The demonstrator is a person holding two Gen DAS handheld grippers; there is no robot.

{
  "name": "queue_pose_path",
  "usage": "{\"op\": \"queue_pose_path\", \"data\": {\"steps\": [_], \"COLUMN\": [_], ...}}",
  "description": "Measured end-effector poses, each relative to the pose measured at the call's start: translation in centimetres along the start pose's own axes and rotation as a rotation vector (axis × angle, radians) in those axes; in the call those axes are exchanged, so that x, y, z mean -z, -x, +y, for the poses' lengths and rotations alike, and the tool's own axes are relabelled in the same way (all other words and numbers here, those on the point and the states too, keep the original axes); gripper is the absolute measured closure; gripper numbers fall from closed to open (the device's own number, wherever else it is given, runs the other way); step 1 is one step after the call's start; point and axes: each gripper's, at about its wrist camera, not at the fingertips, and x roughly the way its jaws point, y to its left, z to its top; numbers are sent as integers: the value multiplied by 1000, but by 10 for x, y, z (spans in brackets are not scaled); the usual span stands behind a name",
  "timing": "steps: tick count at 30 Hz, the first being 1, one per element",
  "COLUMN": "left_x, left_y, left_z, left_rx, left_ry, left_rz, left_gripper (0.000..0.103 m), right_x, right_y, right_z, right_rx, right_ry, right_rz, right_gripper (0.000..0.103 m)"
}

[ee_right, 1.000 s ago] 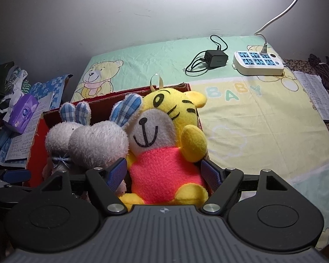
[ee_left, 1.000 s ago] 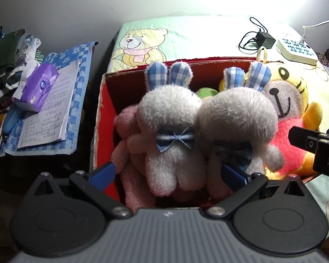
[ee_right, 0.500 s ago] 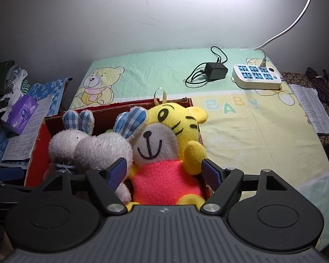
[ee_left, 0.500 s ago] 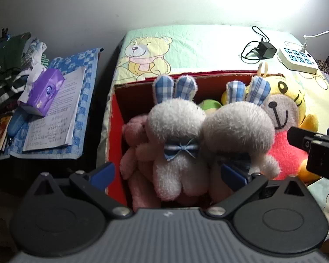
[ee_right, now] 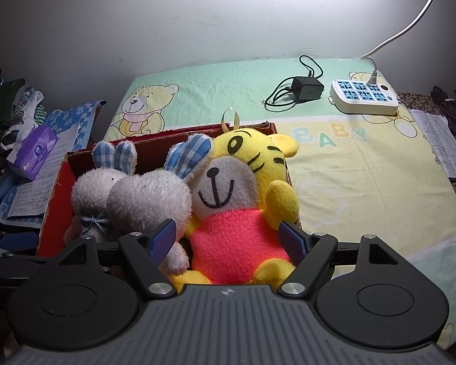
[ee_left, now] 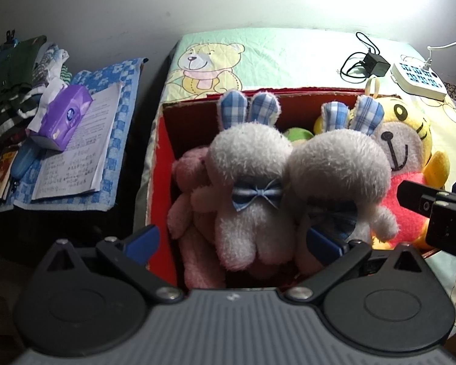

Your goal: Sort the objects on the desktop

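Right wrist, gripper [ee_right: 228,238] open, plush-filled box [ee_right: 56,188]

A pale green and yellow cotton baby blanket [ee_right: 364,164] printed with cartoon bears and the letters "BABY" covers the table. Near its back edge lies a black plug-in charger [ee_right: 307,88] with its thin black cord [ee_right: 281,99] looped to the left. Just to the right sits a white multi-socket power strip with blue outlets [ee_right: 364,99]; a white cable [ee_right: 407,27] is plugged into it. At left, on a blue-and-white checked cloth [ee_left: 118,91], a purple soft tissue pack [ee_left: 65,115] rests on an open handwritten notebook [ee_left: 79,158]. Folded clothes [ee_left: 15,82] are piled behind. Printed paper sheets [ee_right: 442,143] lie at the blanket's right edge.
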Motion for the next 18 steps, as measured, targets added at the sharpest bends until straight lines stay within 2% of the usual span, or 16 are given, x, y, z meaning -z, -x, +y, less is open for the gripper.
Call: {"op": "queue_pose_path", "data": {"steps": [18], "left_x": [3], "left_y": [1], "left_z": [1], "left_rx": [3], "left_ry": [3], "left_rz": [-16], "left_gripper": [0], "right_x": [5], "right_y": [2], "right_z": [3], "right_rx": [-26], "right_ry": [-3], "right_rz": [-3], "right_gripper": [26]}}
